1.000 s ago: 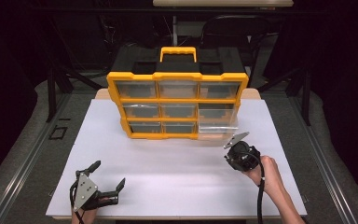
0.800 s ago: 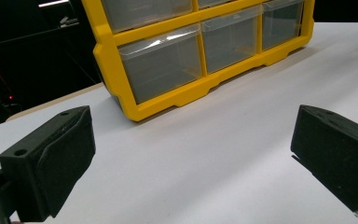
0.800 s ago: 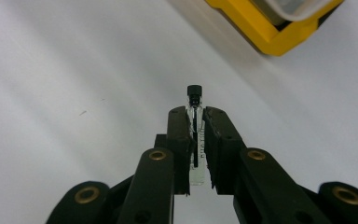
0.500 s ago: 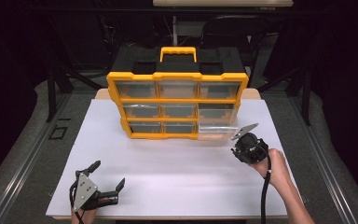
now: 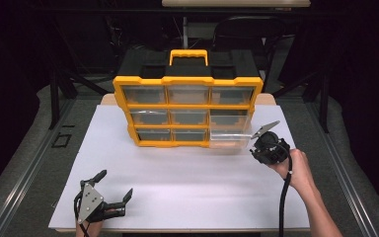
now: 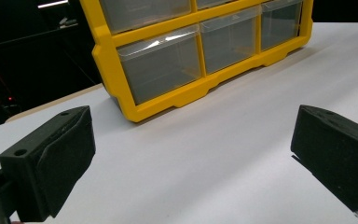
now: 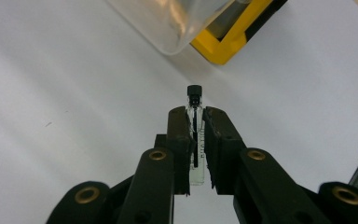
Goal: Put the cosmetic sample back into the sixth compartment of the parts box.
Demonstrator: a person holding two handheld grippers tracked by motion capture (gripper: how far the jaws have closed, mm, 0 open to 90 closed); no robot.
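The white desk point(image 5: 177, 173) carries a yellow drawer cabinet point(image 5: 187, 111) with a black top and a yellow handle, standing beyond both tools. It sits where it sat half a second ago. Its lower right clear drawer point(image 5: 228, 133) is pulled out toward the person, as it was in the two earlier pictures, and its front edge lies just beside the right tool, on that tool's far left.

The right tool point(image 5: 265, 144), held in the person's right hand point(image 5: 298, 168), has moved since a second ago: it was then in front of the open drawer, nearer the middle of the desk, and has since gone outward to the right and a little away from the person, past the drawer's right corner. Its grey plate now tips up toward the cabinet. In the right gripper view its jaws are closed on a small clear glass vial point(image 7: 195, 135) with a black cap, the cap sticking out beyond the jaw tips, and the corner of the drawer and the cabinet's yellow frame lie ahead of it.

The left tool point(image 5: 109, 197) rests at the near left of the desk, well apart from the cabinet, unmoved over the second, its jaws wide apart with nothing between them.
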